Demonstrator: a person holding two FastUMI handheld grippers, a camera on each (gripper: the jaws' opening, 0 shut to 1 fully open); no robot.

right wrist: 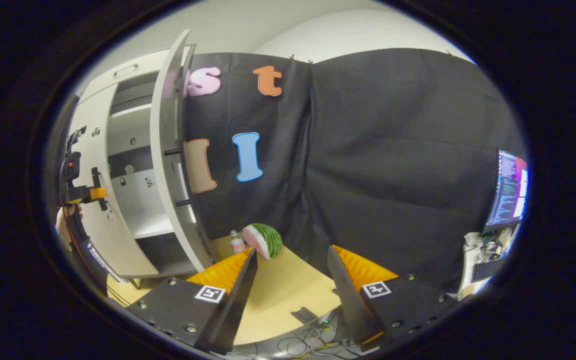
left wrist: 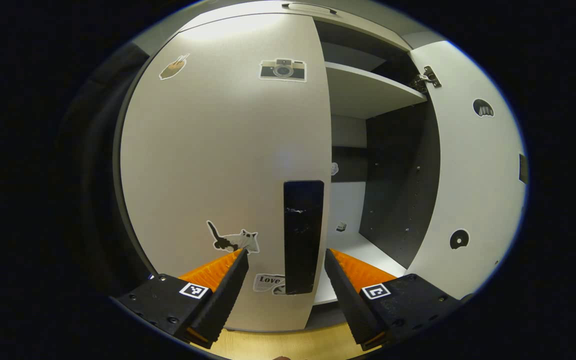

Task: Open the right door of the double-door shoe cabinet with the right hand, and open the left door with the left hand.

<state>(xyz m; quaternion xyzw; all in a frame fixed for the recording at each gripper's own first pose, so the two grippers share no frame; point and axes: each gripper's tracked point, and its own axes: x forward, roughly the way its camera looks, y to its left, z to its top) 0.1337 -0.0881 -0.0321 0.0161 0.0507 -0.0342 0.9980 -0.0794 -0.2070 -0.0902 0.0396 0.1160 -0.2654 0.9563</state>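
A: Shoe cabinet (left wrist: 368, 90) status?
B: Right door (left wrist: 473, 175) is swung open; left door (left wrist: 228, 165) is closed, its dark handle (left wrist: 302, 235) framed between the spread fingers of the left hand-held gripper (left wrist: 284, 260).
A: Legible writing?
B: "Love" is read on a sticker (left wrist: 269, 282). The right hand-held gripper (right wrist: 291, 257) is held apart over the worktop (right wrist: 288, 295).

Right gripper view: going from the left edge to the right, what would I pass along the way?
The other hand-held gripper → open cabinet shelves → the open right door → small cup → cut watermelon → black cloth wall → lit computer monitor.
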